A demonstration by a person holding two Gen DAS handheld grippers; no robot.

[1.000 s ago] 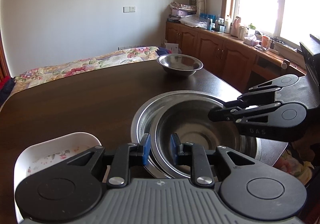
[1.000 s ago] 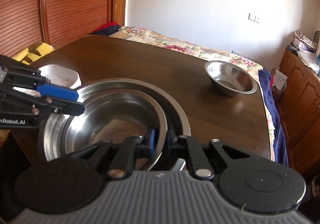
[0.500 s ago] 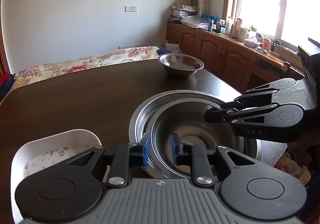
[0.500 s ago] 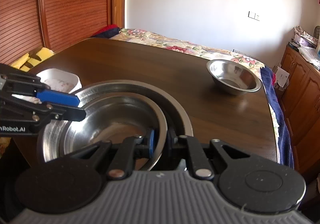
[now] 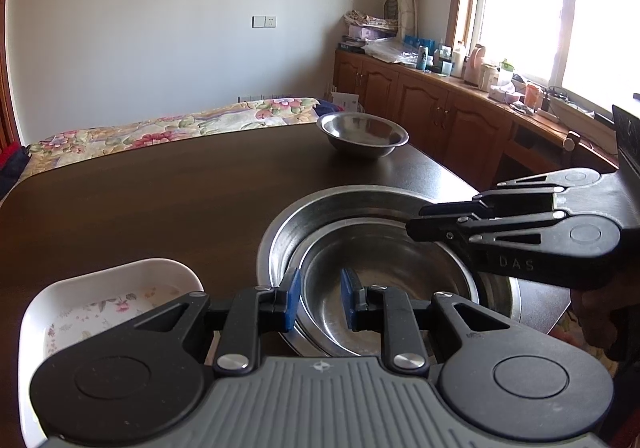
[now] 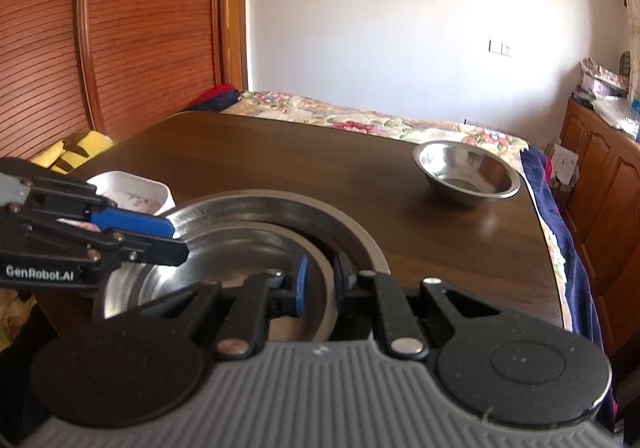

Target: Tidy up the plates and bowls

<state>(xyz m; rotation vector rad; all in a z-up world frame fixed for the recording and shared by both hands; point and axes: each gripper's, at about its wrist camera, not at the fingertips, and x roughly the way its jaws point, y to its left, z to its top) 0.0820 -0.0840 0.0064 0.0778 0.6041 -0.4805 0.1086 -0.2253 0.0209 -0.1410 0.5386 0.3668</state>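
Nested round steel bowl (image 5: 384, 280) at frame centre | rim between parted left gripper (image 5: 319, 300) fingers | right gripper (image 6: 320, 284) likewise astride, unclamped

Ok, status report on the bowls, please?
Left gripper open across inner steel bowl rim. Right gripper on same rim, grip unclear. Bowl nested in steel basin. Nothing blocking.

The table (image 5: 160, 200) is dark wood with a smooth, slightly glossy finish that reflects light. The two nested bowls (image 5: 384, 272) and the small bowl (image 5: 362, 134) look like polished metal, shiny, with fine brushed rings. The white dish (image 5: 100, 300) seems glazed ceramic or plastic, glossy, with a flower print. The left gripper (image 5: 319, 300) and the right gripper (image 6: 320, 280) are matt black plastic with blue pads (image 5: 290, 300), a ribbed grey body and small metal screws. The cabinets (image 5: 420, 104) are varnished wood.
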